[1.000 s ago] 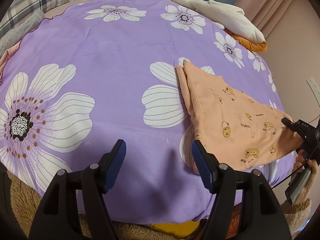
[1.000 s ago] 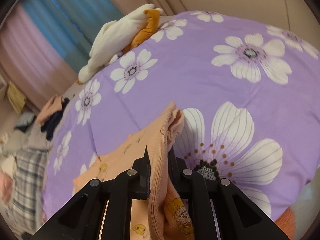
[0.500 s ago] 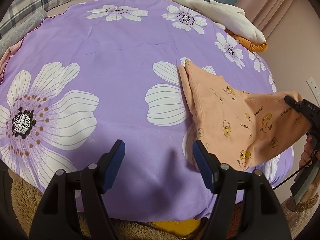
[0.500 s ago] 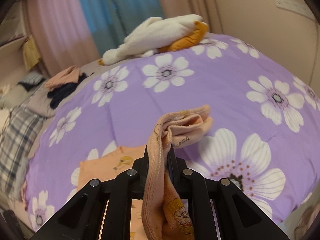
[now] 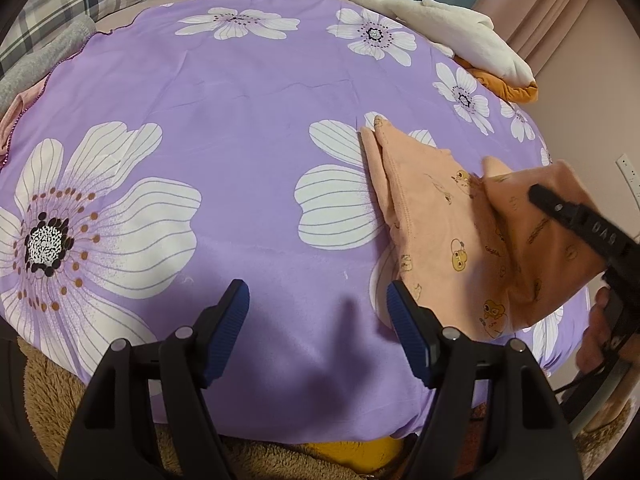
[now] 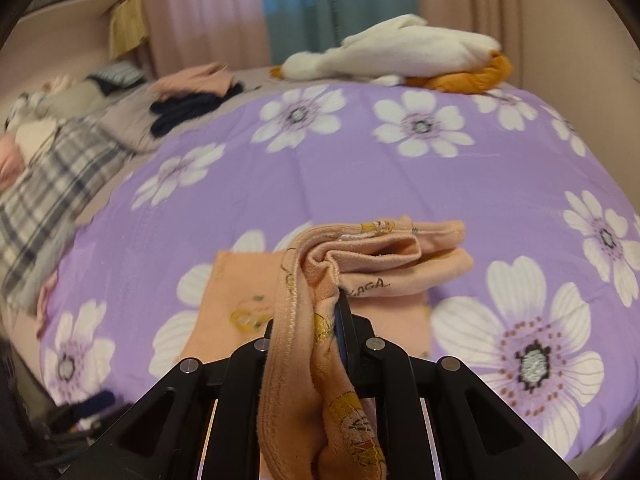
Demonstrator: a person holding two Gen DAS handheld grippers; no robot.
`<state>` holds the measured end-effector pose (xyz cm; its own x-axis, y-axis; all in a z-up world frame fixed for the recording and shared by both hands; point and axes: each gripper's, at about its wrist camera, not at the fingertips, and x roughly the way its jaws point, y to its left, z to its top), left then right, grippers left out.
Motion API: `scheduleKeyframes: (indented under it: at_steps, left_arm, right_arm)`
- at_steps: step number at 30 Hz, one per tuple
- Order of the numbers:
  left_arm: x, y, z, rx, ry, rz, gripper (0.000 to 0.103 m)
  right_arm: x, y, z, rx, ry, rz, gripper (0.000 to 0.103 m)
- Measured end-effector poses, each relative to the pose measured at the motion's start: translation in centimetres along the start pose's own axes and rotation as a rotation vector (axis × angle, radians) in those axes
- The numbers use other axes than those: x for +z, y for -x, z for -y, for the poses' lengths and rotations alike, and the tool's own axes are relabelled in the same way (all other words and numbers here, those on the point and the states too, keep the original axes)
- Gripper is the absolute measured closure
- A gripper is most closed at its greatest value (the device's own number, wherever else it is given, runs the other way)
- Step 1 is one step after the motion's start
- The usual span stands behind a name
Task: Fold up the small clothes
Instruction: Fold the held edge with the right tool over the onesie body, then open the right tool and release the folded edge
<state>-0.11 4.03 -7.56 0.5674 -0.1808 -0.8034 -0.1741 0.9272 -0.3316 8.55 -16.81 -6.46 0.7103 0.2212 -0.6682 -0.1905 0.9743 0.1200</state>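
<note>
My right gripper (image 6: 320, 312) has its jaws pinched nearly together on a bunched edge of the small peach-orange cotton garment printed with yellow cartoon figures (image 5: 448, 216), and the cloth drapes over the black fingers toward the camera. In my left wrist view, that lifted edge is raised and doubled over the part of the garment lying flat on the purple bedspread with large white flowers (image 5: 240, 100), near its right-hand edge. My left gripper (image 5: 318, 320) hangs over bare bedspread with its blue-padded jaws standing wide apart and nothing between them; its right pad sits just beside the garment's near corner. A white and orange plush blanket (image 6: 400, 56) lies bundled at the far side, well apart from the garment.
</note>
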Motion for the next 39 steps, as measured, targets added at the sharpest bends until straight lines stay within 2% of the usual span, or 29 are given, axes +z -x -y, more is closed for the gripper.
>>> scheduleKeyframes:
  at_steps: [13,19,20,22,24,26,28,30,31,34,39]
  left_arm:
    - [-0.1,-0.6,0.3,0.009,-0.009,-0.02,0.031]
    - [0.0,-0.6,0.3,0.007,-0.013,-0.021,0.031]
    - [0.1,-0.6,0.4,0.005,-0.015,-0.02,0.031]
    - [0.1,-0.2,0.6,-0.004,-0.019,-0.014,0.031]
    - [0.5,0.2,0.9,-0.02,-0.022,-0.004,0.031]
    - [1.0,0.7,1.4,-0.048,-0.029,0.006,0.031]
    - [1.6,1.3,2.3,-0.088,-0.05,0.018,0.029]
    - [2.4,1.7,3.5,-0.132,-0.083,0.031,0.024]
    - [2.9,1.6,4.5,-0.182,-0.111,0.036,0.021]
    - [3.9,0.1,6.5,-0.262,-0.15,0.0,0.021]
    - [4.9,-3.9,10.2,-0.272,-0.205,-0.066,0.021]
  right_arm:
    - [-3.7,-4.0,-2.8,0.051,0.092,-0.173,0.088]
    - [-4.4,-4.2,-2.9,0.057,0.099,-0.181,0.087]
    - [-4.4,-4.0,-2.8,0.064,0.097,-0.181,0.085]
    - [-4.3,-3.6,-2.3,0.111,0.078,-0.19,0.069]
    - [-4.0,-2.6,-1.7,0.183,0.051,-0.195,0.059]
    - [-3.8,-0.9,-1.1,0.22,0.041,-0.167,0.054]
    - [-3.7,0.6,-0.6,0.236,0.037,-0.132,0.045]
    - [-3.5,1.9,0.2,0.246,0.02,-0.101,0.04]
    - [-3.4,2.5,0.7,0.254,0.007,-0.087,0.04]
    - [-3.0,3.3,2.6,0.242,-0.047,-0.056,0.04]
    - [-3.3,2.9,5.3,0.151,-0.129,-0.046,0.04]
